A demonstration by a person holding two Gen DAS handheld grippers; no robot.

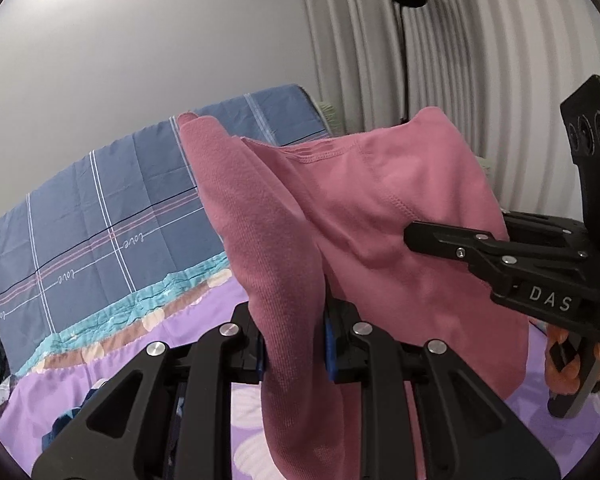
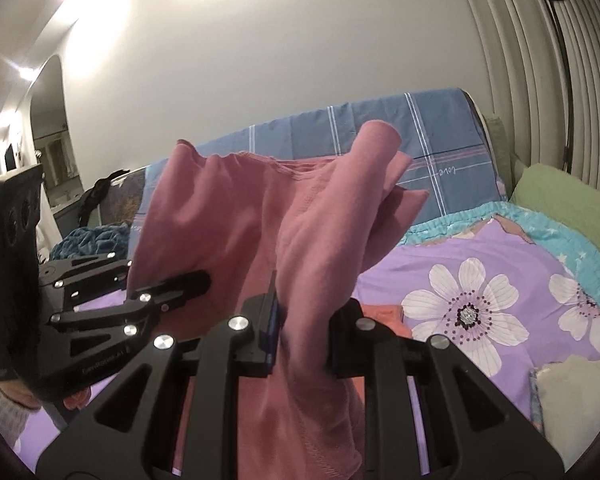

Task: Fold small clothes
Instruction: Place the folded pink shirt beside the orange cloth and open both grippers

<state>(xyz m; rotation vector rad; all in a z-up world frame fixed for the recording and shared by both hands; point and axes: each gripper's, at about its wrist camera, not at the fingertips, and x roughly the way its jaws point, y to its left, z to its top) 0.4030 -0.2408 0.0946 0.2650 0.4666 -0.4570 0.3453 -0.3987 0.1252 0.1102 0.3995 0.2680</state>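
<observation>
Left gripper (image 1: pixel 294 350) and right gripper (image 2: pixel 302 336) each clamping pink garment (image 1: pixel 380 216), hanging above floral bedspread (image 2: pixel 480 264); folding barely starting.

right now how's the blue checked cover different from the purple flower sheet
The blue checked cover carries white and pink lines with small "love" lettering; the purple flower sheet carries big white blossoms. The cover stands up at the back against the wall; the sheet lies flat nearer the grippers. Both are bedding behind the pink garment.

Pink garment (image 1: pixel 380 216) hangs btwn both tongs, blocking fwd; purple bedspread (image 2: pixel 480 256) right is open.
</observation>
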